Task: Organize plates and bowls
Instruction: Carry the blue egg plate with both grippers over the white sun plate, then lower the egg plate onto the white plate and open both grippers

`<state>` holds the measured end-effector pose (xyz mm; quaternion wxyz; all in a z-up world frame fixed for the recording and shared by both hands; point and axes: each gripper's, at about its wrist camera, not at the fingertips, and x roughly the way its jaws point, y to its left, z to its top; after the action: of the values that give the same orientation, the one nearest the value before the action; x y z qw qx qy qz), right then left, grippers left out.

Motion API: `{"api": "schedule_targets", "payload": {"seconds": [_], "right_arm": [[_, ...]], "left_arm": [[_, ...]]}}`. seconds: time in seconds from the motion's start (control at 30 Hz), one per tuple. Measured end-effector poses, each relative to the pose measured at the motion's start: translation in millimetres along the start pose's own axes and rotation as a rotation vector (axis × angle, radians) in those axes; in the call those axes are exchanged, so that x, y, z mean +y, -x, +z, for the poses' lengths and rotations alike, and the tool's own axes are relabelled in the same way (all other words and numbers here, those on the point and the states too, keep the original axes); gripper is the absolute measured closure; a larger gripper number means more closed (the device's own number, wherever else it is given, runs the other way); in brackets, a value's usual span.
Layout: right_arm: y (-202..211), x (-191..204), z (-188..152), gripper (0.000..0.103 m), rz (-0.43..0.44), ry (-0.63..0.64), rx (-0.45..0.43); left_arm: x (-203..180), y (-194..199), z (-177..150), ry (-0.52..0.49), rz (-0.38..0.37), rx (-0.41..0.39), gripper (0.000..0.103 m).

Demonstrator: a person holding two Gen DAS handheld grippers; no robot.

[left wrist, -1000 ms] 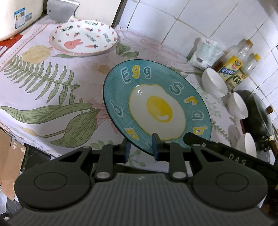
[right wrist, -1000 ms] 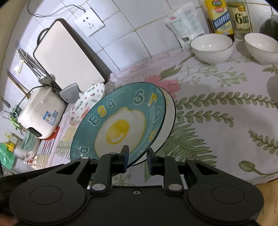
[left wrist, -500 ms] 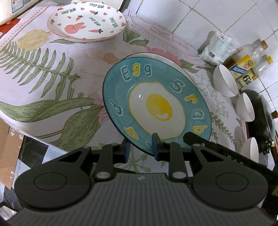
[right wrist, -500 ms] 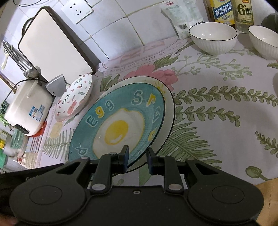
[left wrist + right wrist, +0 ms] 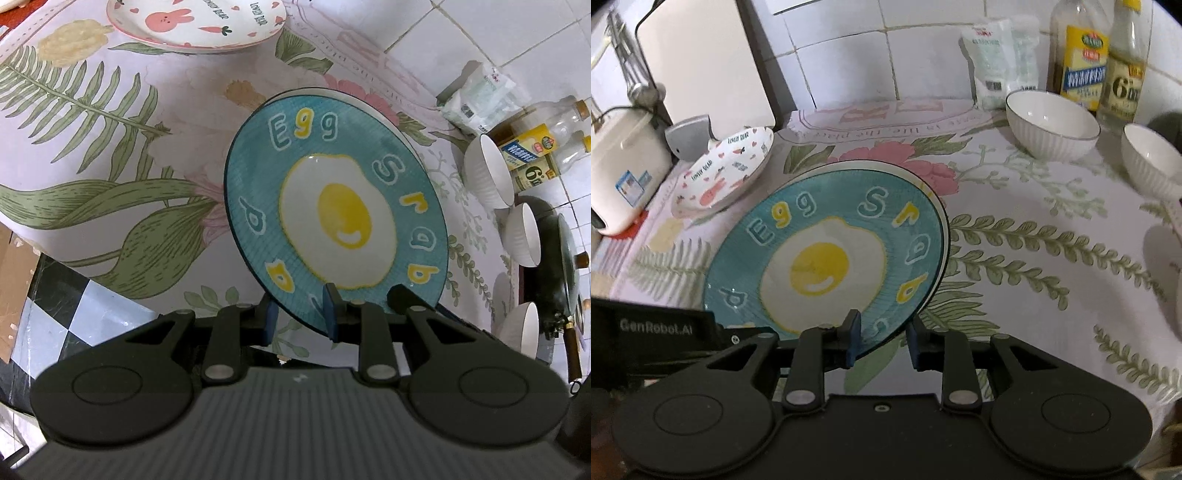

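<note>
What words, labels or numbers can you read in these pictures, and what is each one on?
"Egg" and "Srab": blue fried-egg plate
"LOVELY BEAR": rabbit plate
"GenRobot.AI": left gripper's side
"6": clear bottle's label
Yellow label on the oil bottle: characters too blurred
White packet: print too small
Rice cooker sticker: unreadable
Tablecloth lettering: too faint to read surely

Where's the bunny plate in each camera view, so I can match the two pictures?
Left wrist view: bunny plate at the top edge, left of centre, partly cut off.
Right wrist view: bunny plate at middle left, beside the white cooker.
Shared landmark: the blue egg plate, central in both.
</note>
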<state>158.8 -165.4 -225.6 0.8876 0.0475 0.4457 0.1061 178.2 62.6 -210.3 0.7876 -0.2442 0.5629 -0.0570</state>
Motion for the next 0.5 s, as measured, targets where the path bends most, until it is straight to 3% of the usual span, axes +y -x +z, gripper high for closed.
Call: {"api": "schedule_targets", "payload": {"seconds": [0.37,0.5], "right_arm": [[-5,-5,-3,0.067,-0.005,0.002,-0.043],[-3,-15,-6,0.066,0.023,0.023,-0.111]], "left_arm": [[-5,-4,1,-0.006,0.020,0.002,0.077],[-8,8,4,-0.055,0.081,-0.019,0.076]]}}
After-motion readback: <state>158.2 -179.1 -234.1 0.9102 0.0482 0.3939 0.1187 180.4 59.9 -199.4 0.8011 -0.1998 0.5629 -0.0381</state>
